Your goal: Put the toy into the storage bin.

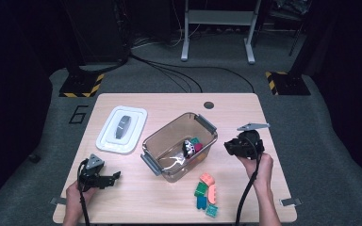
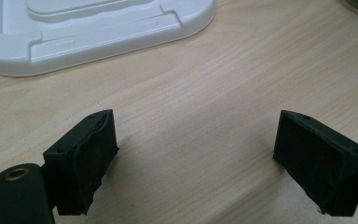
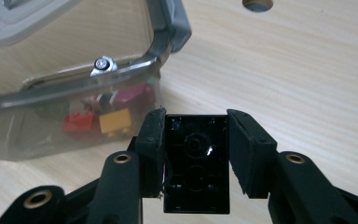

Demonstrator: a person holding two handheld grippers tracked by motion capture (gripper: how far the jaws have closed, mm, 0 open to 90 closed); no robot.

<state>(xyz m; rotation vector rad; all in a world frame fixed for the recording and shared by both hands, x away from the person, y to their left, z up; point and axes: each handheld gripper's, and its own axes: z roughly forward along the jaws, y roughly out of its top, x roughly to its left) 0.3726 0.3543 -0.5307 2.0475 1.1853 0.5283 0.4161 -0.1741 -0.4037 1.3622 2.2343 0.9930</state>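
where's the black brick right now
The black brick is clamped in the right tongs, held just right of the clear bin, near its grey-handled end.

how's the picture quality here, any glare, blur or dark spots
High view: the table is lit, the room around it nearly black. Left gripper view: the open left gripper casts soft shadows, and the white lid is bright. Right gripper view: a glint on the black brick held by the right gripper; the clear bin looks hazy.
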